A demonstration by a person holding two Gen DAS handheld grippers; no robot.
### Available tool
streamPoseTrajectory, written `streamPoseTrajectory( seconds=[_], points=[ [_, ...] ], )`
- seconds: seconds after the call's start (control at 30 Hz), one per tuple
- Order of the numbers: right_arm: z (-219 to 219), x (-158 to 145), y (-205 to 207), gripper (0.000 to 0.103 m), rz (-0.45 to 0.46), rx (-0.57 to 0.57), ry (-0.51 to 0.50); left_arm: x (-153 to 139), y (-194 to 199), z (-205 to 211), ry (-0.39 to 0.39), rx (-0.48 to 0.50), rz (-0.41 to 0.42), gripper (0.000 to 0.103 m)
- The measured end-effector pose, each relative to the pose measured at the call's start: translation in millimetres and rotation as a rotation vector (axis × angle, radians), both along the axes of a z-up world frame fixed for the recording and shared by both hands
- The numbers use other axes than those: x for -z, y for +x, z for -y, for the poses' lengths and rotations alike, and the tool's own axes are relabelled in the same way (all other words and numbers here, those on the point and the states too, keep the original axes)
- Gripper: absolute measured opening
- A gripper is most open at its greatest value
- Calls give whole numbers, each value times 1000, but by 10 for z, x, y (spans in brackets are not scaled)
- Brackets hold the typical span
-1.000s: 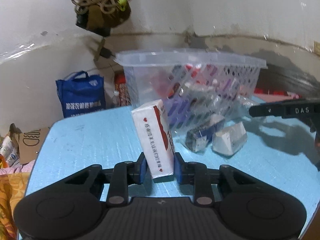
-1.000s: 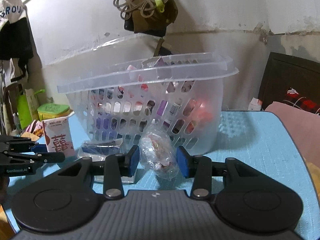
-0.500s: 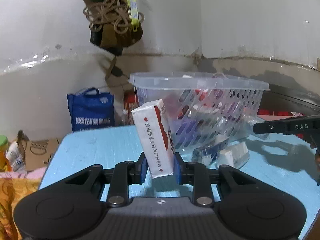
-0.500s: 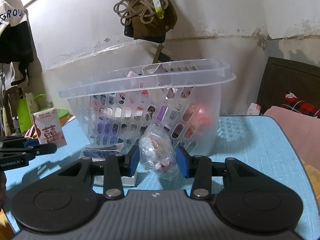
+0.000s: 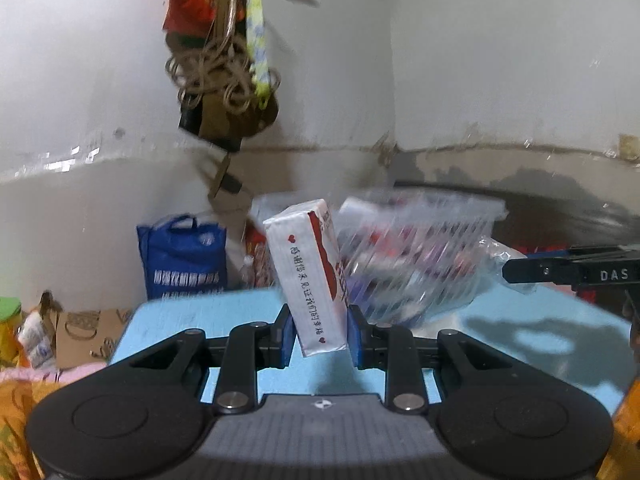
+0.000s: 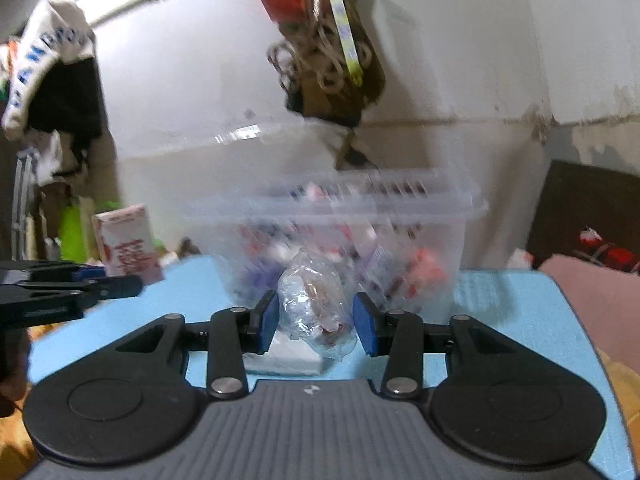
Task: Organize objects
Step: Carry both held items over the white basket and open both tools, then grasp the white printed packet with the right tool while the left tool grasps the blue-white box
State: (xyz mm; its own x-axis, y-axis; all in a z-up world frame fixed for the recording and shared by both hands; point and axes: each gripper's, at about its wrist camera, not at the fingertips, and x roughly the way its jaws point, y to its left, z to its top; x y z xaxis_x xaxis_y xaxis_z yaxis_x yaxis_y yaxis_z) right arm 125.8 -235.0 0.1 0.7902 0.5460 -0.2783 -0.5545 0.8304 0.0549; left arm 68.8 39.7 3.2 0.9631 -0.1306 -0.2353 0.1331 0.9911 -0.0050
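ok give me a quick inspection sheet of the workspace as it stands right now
surface: light blue table, mostly bare around the basket
job's things: clear slotted basket full of small packets; white and red tissue pack; clear plastic bag of small items
clutter: white packet lying flat under the bag
grippers: left gripper jaws shut on the tissue pack, held tilted; right gripper jaws shut on the plastic bag
cables: coiled rope bundle hanging on the wall
surroundings: blue tote bag, cardboard, hanging clothes, pink cushion
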Motion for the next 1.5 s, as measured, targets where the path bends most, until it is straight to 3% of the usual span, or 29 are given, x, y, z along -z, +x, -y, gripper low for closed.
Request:
streamPoseTrajectory(
  seconds=[0.13, 0.23, 0.37, 0.4, 0.43, 0.47, 0.5, 0.57, 0.67, 0.73, 0.8, 1.03, 1.13, 1.27, 1.33, 1.37, 1.5],
  points=[
    [53, -502, -20, 44, 100, -6, 51, -414, 127, 110, 4, 25, 64, 31],
    [-22, -873, 288, 44, 149, 37, 19, -755, 528, 172, -42, 68, 47, 31],
    [-185, -1021, 855, 45, 98, 70, -32, -979, 1209, 271, -50, 78, -54, 33],
    [-213, -999, 950, 45, 90, 71, -42, -975, 1365, 268, -66, 62, -84, 38],
    [-247, -960, 1043, 50, 88, 82, -50, -951, 1511, 277, -73, 48, -111, 46],
    [-278, -910, 1120, 68, 77, 94, -64, -917, 1626, 305, -49, 36, -129, 64],
    [-279, -879, 1187, 83, 53, 105, -76, -888, 1686, 322, -33, 8, -140, 68],
    [-198, -804, 1196, 90, 26, 116, -34, -840, 1682, 311, -26, -12, -146, 68],
    [-69, -750, 1018, 103, 34, 91, 18, -832, 1428, 214, -75, 43, -97, 69],
    [32, -691, 760, 103, 62, 109, 43, -778, 1186, 132, -121, 52, -73, 76],
    [100, -563, 575, 103, 31, 76, 65, -623, 977, 42, -145, 53, -66, 84],
    [-236, 87, 608, 103, -249, -8, -22, 68, 829, -204, -197, -19, -179, 84],
    [-459, 220, 607, 103, -282, -29, -112, 179, 859, -287, -233, -21, -209, 84],
    [-609, 325, 598, 102, -322, -56, -138, 264, 818, -274, -239, -24, -224, 84],
    [-624, 384, 598, 92, -338, -61, -141, 267, 814, -222, -209, -23, -223, 84],
    [-614, 398, 611, 81, -348, -61, -140, 266, 795, -187, -197, -17, -220, 84],
    [-442, 368, 589, 78, -314, -35, -132, 246, 763, -47, -186, 4, -234, 84]
  ],
)
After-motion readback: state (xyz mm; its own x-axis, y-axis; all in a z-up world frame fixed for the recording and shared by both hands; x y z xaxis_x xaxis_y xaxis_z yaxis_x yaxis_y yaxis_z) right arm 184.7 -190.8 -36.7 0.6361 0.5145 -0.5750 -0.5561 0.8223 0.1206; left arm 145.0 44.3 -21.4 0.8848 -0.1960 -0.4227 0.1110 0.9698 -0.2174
